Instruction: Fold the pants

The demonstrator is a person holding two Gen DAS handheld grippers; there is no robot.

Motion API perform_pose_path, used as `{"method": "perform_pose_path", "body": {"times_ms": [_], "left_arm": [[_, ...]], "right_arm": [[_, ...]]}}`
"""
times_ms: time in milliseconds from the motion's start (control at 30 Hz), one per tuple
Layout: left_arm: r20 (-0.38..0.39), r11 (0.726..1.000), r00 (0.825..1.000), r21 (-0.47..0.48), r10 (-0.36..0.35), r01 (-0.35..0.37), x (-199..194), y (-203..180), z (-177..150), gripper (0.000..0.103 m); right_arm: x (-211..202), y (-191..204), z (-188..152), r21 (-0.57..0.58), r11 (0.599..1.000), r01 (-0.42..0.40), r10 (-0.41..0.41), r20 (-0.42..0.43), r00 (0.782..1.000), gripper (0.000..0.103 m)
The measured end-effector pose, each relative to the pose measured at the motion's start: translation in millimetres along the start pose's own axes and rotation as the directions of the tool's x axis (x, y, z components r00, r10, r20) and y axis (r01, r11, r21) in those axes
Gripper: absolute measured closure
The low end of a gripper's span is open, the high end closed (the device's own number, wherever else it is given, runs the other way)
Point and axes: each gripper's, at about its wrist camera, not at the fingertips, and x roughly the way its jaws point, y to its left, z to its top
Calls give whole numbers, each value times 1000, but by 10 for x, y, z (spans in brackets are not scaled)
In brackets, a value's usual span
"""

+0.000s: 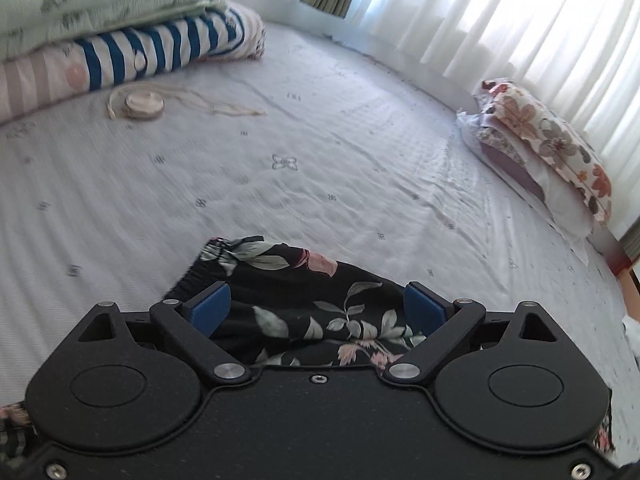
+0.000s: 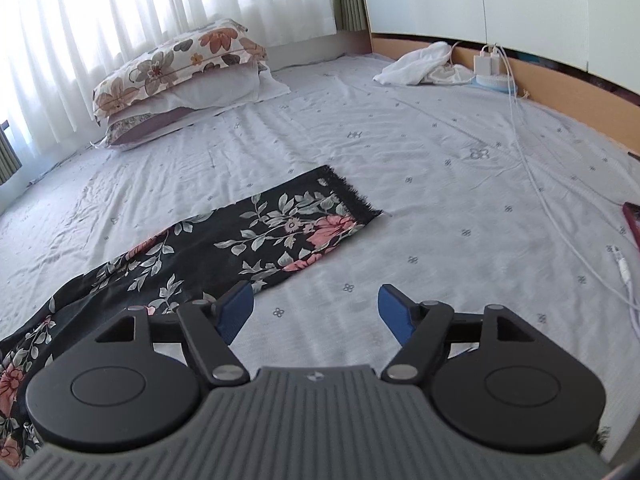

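Observation:
The pants (image 2: 256, 236) are black with a pink and green flower print and lie on the white bed sheet (image 2: 420, 184). In the right wrist view one leg stretches away to a frayed hem at the middle. My right gripper (image 2: 316, 310) is open and empty, just right of the leg's near edge. In the left wrist view the bunched waistband end of the pants (image 1: 304, 304) lies between the blue pads of my left gripper (image 1: 318, 308). The jaws stand wide apart around the cloth, not closed on it.
Stacked flowered pillows (image 2: 176, 76) lie by the curtained window. Folded blankets (image 1: 120, 40) and a round tape with cord (image 1: 144, 104) sit at the far left. White cloth (image 2: 420, 62), chargers (image 2: 490, 62), a white cable (image 2: 560, 216) and a red phone (image 2: 632, 220) are at the right.

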Motion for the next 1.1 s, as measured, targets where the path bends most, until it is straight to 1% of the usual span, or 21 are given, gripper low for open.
{"method": "perform_pose_path", "body": {"times_ms": [67,167,333,367,400,433,467,500,533,567,600,633,733,800,867,933,967,1033,1100], "left_arm": [[-14,999,1000,-34,15,-16,243,-32,34,9],[-11,996,999,-75,42,-43,573,-70,72,9],[-14,989,995,-107,102,-103,1023,-140,93,10],[-11,986,993,-120,114,-115,1090,-145,88,14],[-8,984,992,-133,123,-123,1145,-143,81,22],[-6,982,992,-147,123,-122,1200,-139,73,28],[-8,980,993,-161,118,-118,1247,-129,67,44],[-14,978,994,-176,111,-112,1283,-119,59,67],[-24,977,995,-188,102,-105,1310,-114,49,82],[-42,977,996,-194,85,-91,1326,-105,38,103],[-58,978,996,-195,70,-80,1308,-102,19,102],[-56,981,997,-187,49,-59,1270,-112,1,103],[-9,996,1000,-89,26,-27,1019,-205,-20,103],[25,999,1000,-37,11,-10,855,-252,20,103],[53,1000,999,-27,-7,9,710,-256,90,103],[62,1000,998,-17,-25,26,641,-258,150,102],[59,1000,998,-4,-29,29,642,-270,171,98],[42,1000,999,13,-8,8,685,-286,177,80],[26,1000,1000,6,-9,9,771,-282,157,39]], "right_arm": [[109,46,-19,-3,1000,1,-1,-15,1000,22],[239,127,-50,-24,1000,10,-11,-37,999,22],[373,245,-39,-49,999,6,-9,-56,998,22],[389,277,-35,-58,998,6,-9,-59,998,22],[402,309,-31,-66,998,3,-7,-61,998,22],[412,339,-29,-73,997,-2,-3,-63,998,22],[421,368,-26,-78,997,-7,2,-64,998,22],[432,394,-19,-81,997,-12,7,-66,998,22],[440,418,-17,-80,997,-18,12,-67,998,22],[447,435,-16,-78,997,-25,20,-68,997,22],[452,454,-16,-72,997,-34,29,-69,997,22],[459,468,-18,-63,997,-45,41,-72,997,22],[495,504,-41,-19,996,-91,89,-88,992,22],[541,528,-76,19,993,-119,121,-110,987,22],[586,557,-114,56,988,-141,147,-133,980,22],[619,601,-159,80,984,-160,171,-150,974,22],[628,630,-172,86,982,-167,179,-156,971,22],[632,695,-188,86,981,-176,188,-161,969,22],[631,755,-186,76,981,-179,189,-165,968,22]]}}
